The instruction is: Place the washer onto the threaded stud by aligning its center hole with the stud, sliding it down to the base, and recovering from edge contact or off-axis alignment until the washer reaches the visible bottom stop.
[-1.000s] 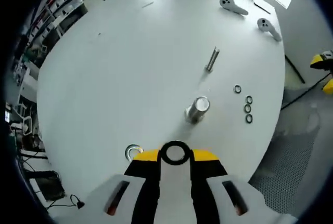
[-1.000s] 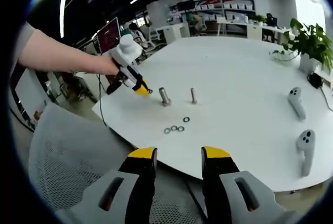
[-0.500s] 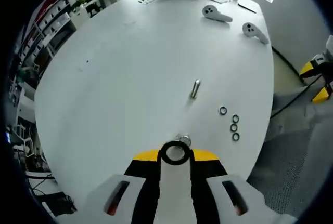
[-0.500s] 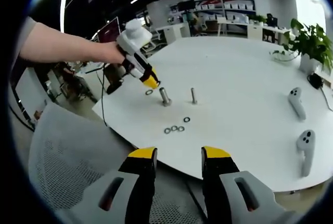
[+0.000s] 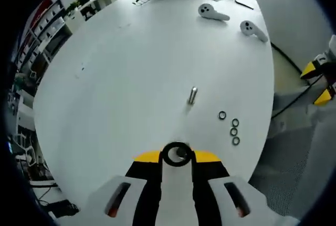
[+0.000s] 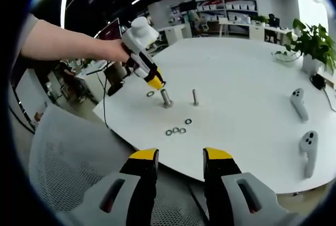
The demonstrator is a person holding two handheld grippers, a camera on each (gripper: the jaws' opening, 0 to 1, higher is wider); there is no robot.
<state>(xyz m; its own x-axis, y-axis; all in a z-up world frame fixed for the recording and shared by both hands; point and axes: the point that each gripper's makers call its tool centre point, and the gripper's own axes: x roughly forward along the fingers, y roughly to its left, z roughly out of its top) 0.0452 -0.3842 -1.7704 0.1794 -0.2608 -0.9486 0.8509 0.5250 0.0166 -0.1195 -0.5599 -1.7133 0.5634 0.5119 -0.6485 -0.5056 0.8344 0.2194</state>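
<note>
In the left gripper view, your left gripper (image 5: 177, 156) is closed on a dark washer (image 5: 176, 154), pinched flat at the yellow jaw tips so you look straight through its hole. Inside that hole you catch a glint of metal, which I judge to be the top of the thick stud beneath. If so, the washer sits almost directly over the stud, and what counts is centring the hole on that glint before you lower it. The stud's long axis runs upright from the white table (image 5: 121, 68), so the slide is straight down along it. Further along the table stands a thinner stud (image 5: 192, 95), upright, with four spare washers (image 5: 231, 128) scattered just beside it. Two white controllers (image 5: 228, 19) lie near the far edge.

In the right gripper view, your right gripper (image 6: 178, 158) hangs open with nothing between its jaws, back off the table edge and well apart from the work. From here your left gripper (image 6: 153, 82) is seen angled down, its yellow tip just above and to the left of the thick stud (image 6: 166, 98). A loose washer (image 6: 150, 94) lies flat on the table (image 6: 247, 105) beside that stud's base. The thinner stud (image 6: 195, 96) stands to its right, and the spare washers (image 6: 177, 128) lie nearer you. I cannot tell from this side whether the held washer has touched the stud top yet. The left hand is plainly the nearer one, so this move is its alone. Watch the tilt: with the gripper slanted, the washer may meet the stud on its edge.
</note>
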